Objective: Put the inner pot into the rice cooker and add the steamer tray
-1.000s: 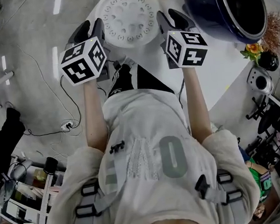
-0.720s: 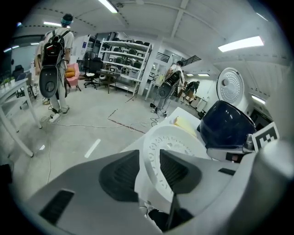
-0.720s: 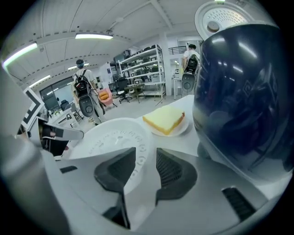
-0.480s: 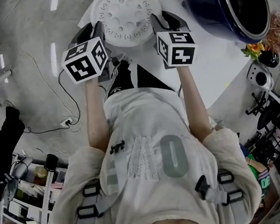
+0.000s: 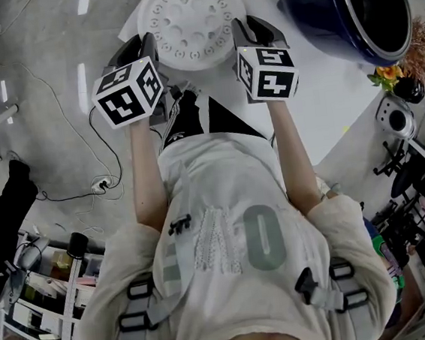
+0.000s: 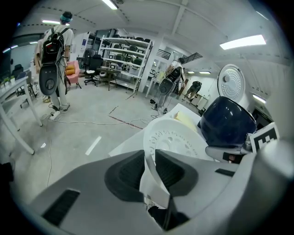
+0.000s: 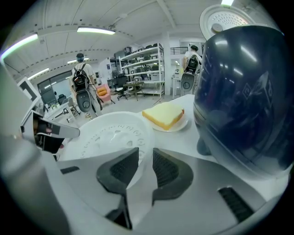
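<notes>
White plastic, thin-walled and pierced with holes, the steamer tray [image 5: 193,20] lies flat on the table [image 5: 318,101] just beside the dark blue rice cooker [image 5: 346,8], to the cooker's left in the head view. The left gripper [image 6: 150,160] has the tray's rim on the side far from the cooker. The right gripper [image 7: 145,165] has the rim on the side nearest it. Both sets of jaws have just been closing and now stand narrow, their ribbed pads pinching the upright rim wall. The tray should be light and fairly stiff, though so thin a lip may flex under a hard squeeze, and smooth plastic can slip (the ribbing on the pads ought to help). Opposite points on the rim look like the sensible hold, since they keep it balanced and level for the lift over the cooker's open mouth. Whether the inner pot already sits inside the cooker, I cannot tell.
</notes>
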`<state>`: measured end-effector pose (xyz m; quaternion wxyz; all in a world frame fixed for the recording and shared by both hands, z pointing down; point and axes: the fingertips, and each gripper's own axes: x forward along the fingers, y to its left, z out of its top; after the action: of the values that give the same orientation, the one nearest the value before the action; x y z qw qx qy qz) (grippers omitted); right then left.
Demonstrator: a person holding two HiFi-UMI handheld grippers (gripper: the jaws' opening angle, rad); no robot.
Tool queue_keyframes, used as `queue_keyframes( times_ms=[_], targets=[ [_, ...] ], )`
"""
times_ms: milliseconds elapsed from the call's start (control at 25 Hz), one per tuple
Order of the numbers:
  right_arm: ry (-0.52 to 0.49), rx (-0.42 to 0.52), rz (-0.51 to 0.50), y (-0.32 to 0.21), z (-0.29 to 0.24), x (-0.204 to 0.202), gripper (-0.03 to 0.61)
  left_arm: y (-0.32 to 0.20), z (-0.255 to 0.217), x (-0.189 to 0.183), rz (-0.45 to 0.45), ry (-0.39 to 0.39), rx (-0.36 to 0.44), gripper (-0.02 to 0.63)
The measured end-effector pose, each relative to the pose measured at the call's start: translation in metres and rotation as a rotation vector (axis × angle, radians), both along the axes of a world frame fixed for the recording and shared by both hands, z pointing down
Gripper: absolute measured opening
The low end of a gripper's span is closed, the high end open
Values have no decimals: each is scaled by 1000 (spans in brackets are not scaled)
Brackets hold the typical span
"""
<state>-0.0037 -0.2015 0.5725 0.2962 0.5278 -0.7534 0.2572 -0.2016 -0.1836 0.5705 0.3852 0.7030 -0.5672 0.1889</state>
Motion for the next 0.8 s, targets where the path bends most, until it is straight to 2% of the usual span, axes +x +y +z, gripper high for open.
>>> queue_keyframes(
  times_ms=[160,360,640,800],
  targets=[
    [4,4,6,-1,-1,1,98,2,-2,0,-4,3,-1,78],
    [-5,54,12,-11,-22,-2,87,0,-14,-4,-15,22,17,74],
    [-15,170,13,-31,-75,-4,84,-21,-64,-6,-18,9,120,72],
    [-16,271,22,-48,-123,-7,81,-39,-109,-9,-7,0,212,72]
  ],
)
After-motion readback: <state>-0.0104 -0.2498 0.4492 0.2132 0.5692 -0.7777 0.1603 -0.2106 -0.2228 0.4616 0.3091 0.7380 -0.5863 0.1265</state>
